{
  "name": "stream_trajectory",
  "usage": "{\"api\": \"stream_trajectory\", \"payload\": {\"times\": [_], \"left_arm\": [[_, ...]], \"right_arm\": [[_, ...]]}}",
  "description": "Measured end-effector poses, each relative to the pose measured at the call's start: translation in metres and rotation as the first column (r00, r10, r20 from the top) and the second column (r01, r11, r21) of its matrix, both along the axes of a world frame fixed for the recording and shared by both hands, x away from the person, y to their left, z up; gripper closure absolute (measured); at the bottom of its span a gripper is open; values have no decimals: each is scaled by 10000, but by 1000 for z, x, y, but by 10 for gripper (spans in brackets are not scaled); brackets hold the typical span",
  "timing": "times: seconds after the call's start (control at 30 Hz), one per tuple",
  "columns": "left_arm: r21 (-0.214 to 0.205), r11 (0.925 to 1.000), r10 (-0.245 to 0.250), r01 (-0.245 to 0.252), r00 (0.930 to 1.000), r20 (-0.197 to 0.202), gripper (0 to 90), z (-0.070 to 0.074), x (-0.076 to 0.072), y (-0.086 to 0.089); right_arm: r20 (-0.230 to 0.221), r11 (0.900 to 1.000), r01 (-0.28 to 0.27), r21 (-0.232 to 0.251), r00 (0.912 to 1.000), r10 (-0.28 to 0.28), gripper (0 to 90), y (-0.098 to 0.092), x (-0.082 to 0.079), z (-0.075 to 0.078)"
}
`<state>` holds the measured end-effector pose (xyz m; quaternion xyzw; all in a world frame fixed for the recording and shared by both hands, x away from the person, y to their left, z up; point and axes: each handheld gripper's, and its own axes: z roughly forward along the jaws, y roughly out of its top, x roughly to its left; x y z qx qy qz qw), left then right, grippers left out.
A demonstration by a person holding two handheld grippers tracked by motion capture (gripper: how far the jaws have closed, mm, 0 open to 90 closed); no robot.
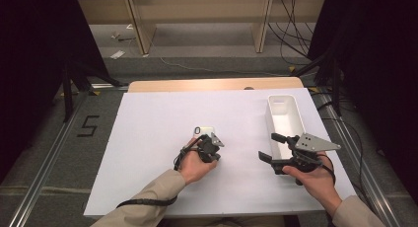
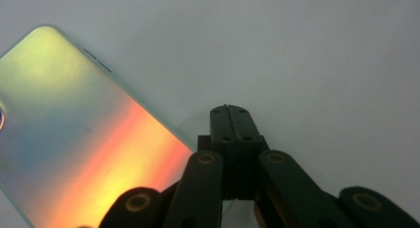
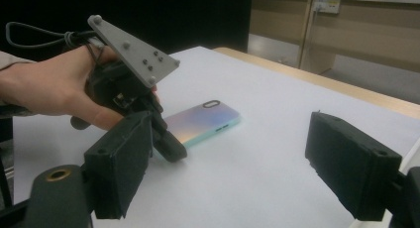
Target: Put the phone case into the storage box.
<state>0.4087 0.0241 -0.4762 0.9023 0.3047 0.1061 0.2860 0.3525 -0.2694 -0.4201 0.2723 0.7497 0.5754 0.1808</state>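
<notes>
Your left gripper (image 2: 231,111) has its fingers (image 2: 220,134) pressed flat together, nothing between them, tips down at the white sheet just beside the near corner of the phone (image 2: 74,139). Whether the tips touch the phone's edge is hard to judge from here; in the left gripper view a thin strip of sheet appears to separate them.

Your right gripper (image 3: 230,163) has its fingers (image 3: 354,163) spread wide and empty, pointing across the sheet toward the phone (image 3: 205,120), well apart from it.

The phone (image 1: 204,132) lies flat, back up, iridescent finish, camera ring at its far end, near the middle of the white sheet (image 1: 157,138).

Your left hand (image 1: 194,165) grips its tool from behind the phone. Your right hand (image 1: 315,175) holds its tool at the near end of the white bin (image 1: 286,121), which stands on the right part of the sheet.
</notes>
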Motion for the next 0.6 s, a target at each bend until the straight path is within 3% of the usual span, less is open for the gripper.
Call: {"api": "stream_trajectory", "payload": {"times": [0.6], "left_arm": [[309, 9992, 271, -262, 9993, -276, 900, 2, -8, 33]], "right_arm": [[-1, 10000, 35, 48, 10000, -35, 194, -1, 0, 0]]}}
